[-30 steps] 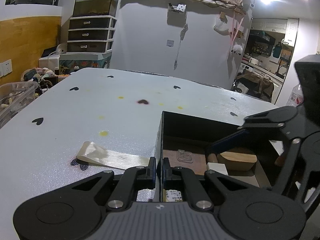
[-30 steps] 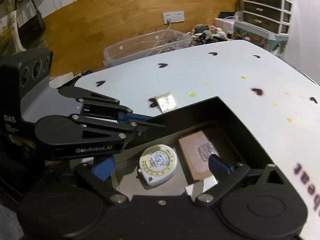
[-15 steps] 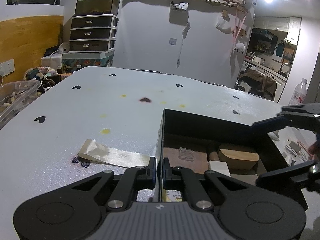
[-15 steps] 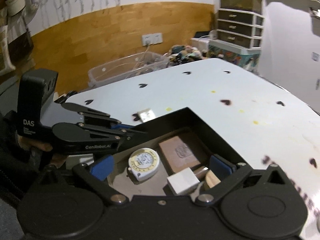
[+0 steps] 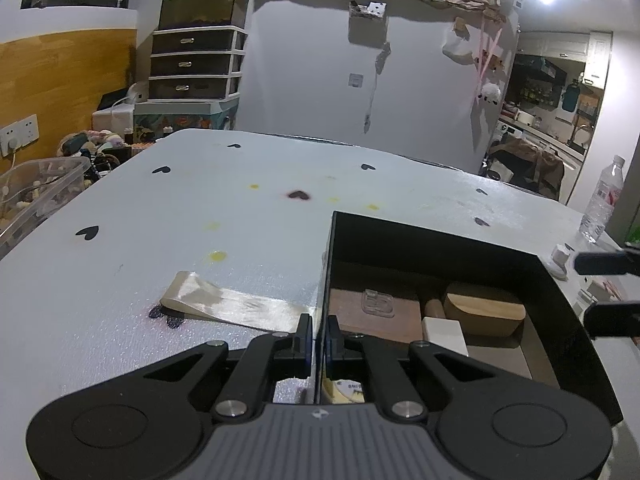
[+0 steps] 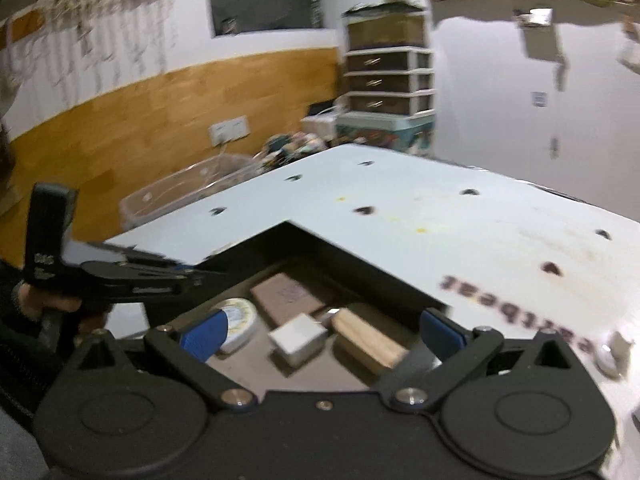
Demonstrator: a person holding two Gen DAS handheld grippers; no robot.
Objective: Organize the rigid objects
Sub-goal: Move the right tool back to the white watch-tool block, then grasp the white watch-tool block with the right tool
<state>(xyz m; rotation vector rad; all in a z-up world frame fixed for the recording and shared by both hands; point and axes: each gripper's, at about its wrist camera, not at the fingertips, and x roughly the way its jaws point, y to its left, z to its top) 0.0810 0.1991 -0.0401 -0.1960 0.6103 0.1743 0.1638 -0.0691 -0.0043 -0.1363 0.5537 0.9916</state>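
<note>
My left hand-held gripper (image 5: 316,336) pinches the black rectangular box's (image 5: 440,240) wall; my right hand-held gripper (image 6: 320,328) gapes empty above the light wooden block (image 6: 366,340) lying lengthwise along the box

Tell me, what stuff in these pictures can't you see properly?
- Tape measure: left view, mostly hidden behind the left gripper, which is shut on the box wall.
- Right gripper: left view, cut off by the right edge.
- Table print: right view, too blurred to read.
- Small white things: right view, blurred, cannot tell what.

Both wrist views look closely (downward) into one black box (image 5: 440,248).
</note>
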